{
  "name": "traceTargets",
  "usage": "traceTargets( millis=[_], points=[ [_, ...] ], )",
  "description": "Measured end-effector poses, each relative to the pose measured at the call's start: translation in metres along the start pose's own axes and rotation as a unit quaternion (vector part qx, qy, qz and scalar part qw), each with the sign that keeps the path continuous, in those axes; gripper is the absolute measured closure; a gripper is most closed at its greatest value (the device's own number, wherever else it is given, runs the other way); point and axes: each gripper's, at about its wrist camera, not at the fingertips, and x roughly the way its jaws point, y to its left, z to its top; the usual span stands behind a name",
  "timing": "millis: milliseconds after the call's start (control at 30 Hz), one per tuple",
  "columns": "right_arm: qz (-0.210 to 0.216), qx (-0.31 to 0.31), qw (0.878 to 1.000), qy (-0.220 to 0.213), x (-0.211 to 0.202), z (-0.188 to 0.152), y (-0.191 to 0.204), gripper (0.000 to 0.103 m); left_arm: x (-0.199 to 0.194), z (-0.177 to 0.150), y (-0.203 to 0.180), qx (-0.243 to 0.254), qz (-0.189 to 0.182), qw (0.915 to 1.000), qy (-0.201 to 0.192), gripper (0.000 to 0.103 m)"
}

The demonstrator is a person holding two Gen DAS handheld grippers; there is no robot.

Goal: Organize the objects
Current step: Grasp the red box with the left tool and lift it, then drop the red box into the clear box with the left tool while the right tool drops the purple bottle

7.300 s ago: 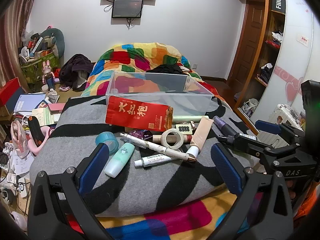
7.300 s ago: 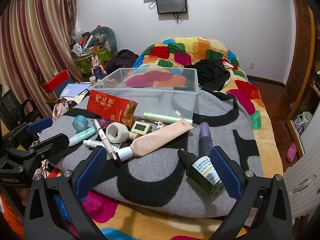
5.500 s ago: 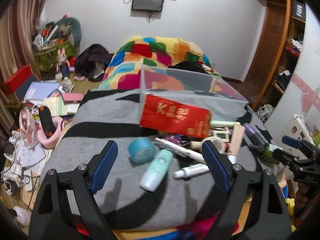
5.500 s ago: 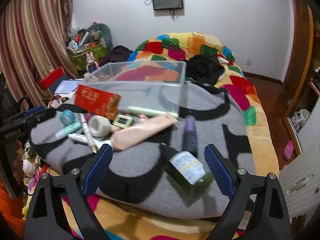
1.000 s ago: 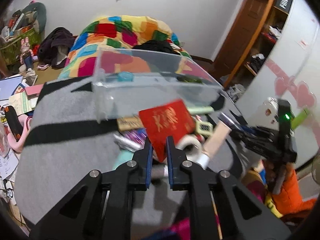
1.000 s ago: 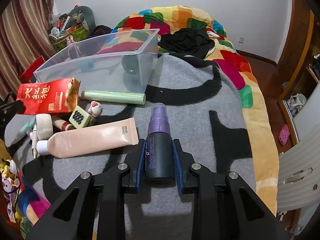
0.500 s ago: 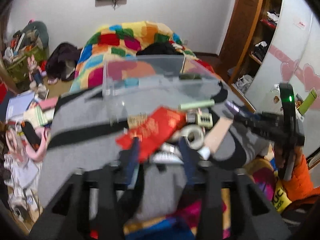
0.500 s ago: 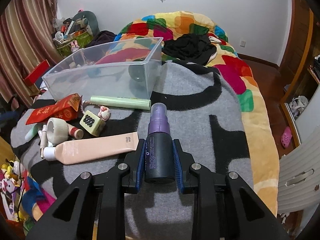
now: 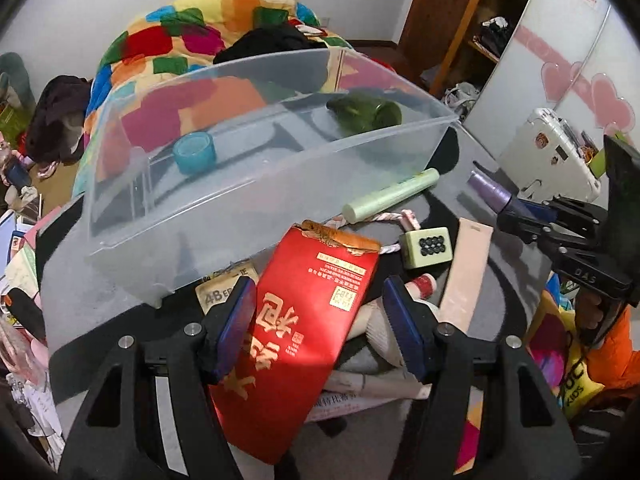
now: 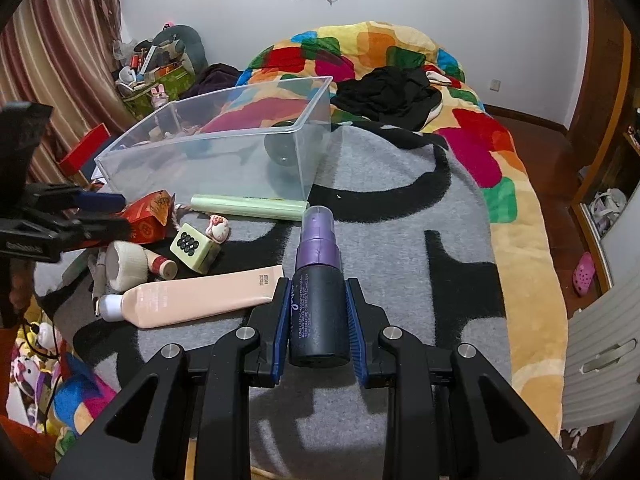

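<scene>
- My right gripper is clamped on the purple-capped spray bottle, held over the bed's grey blanket near the clear bin.
- My left gripper is opening; the red packet lies between its jaws, just in front of the bin.
- Step in hand, I judge: binning items. Next I carry the bottle over the bin's rim and release.

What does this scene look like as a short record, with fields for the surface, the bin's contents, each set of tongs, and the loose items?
surface: grey and black blanket on a bed
bin: clear plastic bin holding a blue tape roll and a dark green bottle
left tongs: opening, red packet between the jaws
right tongs: shut on purple-capped spray bottle
loose items: pale green tube, peach tube, green mahjong-tile block
</scene>
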Motion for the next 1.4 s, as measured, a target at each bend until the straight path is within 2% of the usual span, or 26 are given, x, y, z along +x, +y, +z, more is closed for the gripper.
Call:
traceTargets(
  millis=[167, 233, 333, 400, 433, 467, 533, 567, 733, 867, 900, 933, 1133, 1400],
  points=[
    [0.005, 0.001, 1.000, -0.003, -0.003, 0.001, 0.000, 0.080, -0.002, -0.003, -0.003, 0.003, -0.007, 0.9999, -0.012, 0.053],
    [0.008, 0.002, 1.000, -0.008, -0.007, 0.002, 0.000, 0.080, -0.006, -0.007, -0.009, 0.015, -0.006, 0.9997, -0.019, 0.066],
    [0.016, 0.001, 1.000, -0.013, -0.012, 0.004, 0.002, 0.080, -0.013, -0.009, -0.017, 0.041, 0.000, 0.9989, -0.021, 0.073],
    [0.017, -0.005, 1.000, -0.016, -0.015, 0.005, 0.006, 0.080, -0.015, -0.006, -0.017, 0.049, -0.003, 0.9987, -0.018, 0.073],
    [0.018, -0.007, 1.000, -0.016, -0.015, 0.005, 0.007, 0.080, -0.015, -0.004, -0.016, 0.046, -0.005, 0.9988, -0.015, 0.068],
    [0.020, -0.009, 1.000, -0.016, -0.015, 0.005, 0.008, 0.080, -0.014, -0.002, -0.013, 0.042, -0.007, 0.9991, -0.010, 0.062],
    [0.022, -0.012, 1.000, -0.014, -0.015, 0.005, 0.011, 0.080, -0.009, 0.003, -0.004, 0.027, -0.005, 0.9996, -0.004, 0.039],
    [0.022, -0.014, 1.000, -0.014, -0.014, 0.004, 0.012, 0.080, -0.006, 0.005, 0.000, 0.021, -0.008, 0.9997, 0.000, 0.037],
    [0.031, -0.014, 0.999, -0.016, -0.017, 0.007, 0.014, 0.080, 0.015, 0.010, 0.009, 0.002, -0.028, 0.9989, 0.036, 0.036],
    [0.041, -0.018, 0.999, -0.029, -0.025, 0.016, 0.018, 0.080, 0.016, 0.011, 0.000, 0.014, -0.031, 0.9990, 0.029, 0.037],
    [0.042, -0.021, 0.998, -0.033, -0.026, 0.019, 0.020, 0.080, 0.015, 0.010, -0.001, 0.016, -0.030, 0.9991, 0.026, 0.045],
    [0.042, -0.026, 0.998, -0.038, -0.029, 0.023, 0.023, 0.080, 0.015, 0.009, -0.003, 0.020, -0.031, 0.9990, 0.025, 0.047],
    [0.043, -0.050, 0.996, -0.055, -0.032, 0.040, 0.040, 0.080, 0.002, 0.000, -0.007, 0.023, -0.005, 0.9997, -0.003, 0.049],
    [0.042, -0.061, 0.995, -0.070, -0.024, 0.070, 0.056, 0.080, -0.042, -0.008, -0.001, -0.004, 0.009, 0.9979, -0.063, 0.049]
  ],
)
